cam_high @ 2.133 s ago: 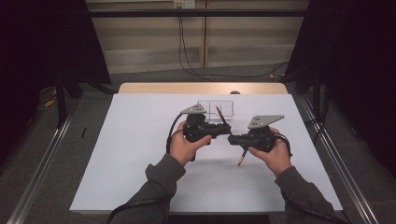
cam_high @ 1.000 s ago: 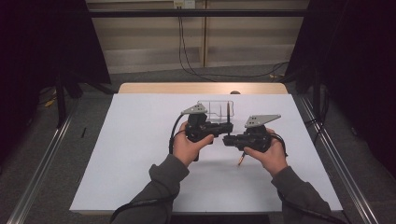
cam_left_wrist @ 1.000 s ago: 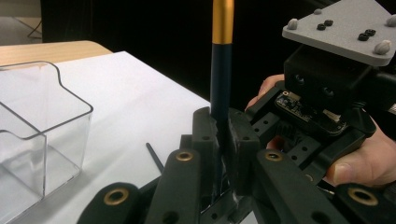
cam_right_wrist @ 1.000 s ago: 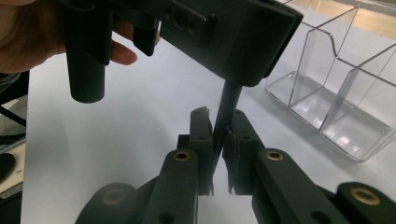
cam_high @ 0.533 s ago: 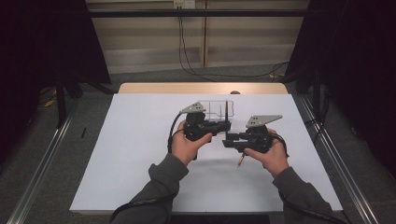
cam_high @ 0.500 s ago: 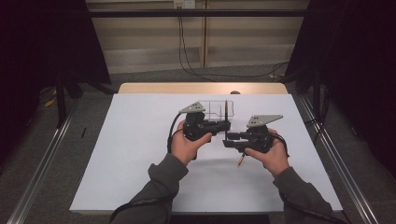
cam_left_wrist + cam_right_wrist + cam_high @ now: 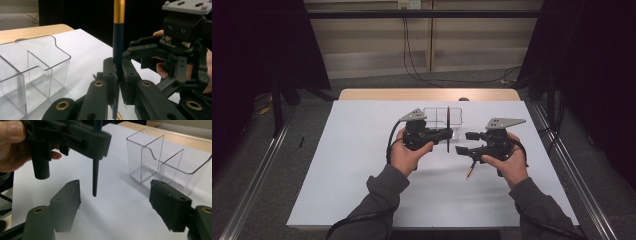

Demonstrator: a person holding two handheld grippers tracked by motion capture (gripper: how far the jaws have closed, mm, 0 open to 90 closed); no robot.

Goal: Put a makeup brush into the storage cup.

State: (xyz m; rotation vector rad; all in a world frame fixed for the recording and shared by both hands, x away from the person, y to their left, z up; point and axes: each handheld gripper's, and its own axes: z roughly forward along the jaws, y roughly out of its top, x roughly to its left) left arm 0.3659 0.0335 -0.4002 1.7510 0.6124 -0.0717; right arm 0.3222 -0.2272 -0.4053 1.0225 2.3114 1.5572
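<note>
High view: two hand-held grippers face each other over a white table, a dark pencil between them.

The left gripper is clenched on the pencil, holding it upright just in front of a clear divided box. The right gripper has its jaws spread wide, empty. No writing can be read anywhere. The left gripper view adds the pencil's gold band; the right gripper view shows its lower tip hanging above the table. The high view alone shows an orange-tipped stick below the right gripper.
</note>
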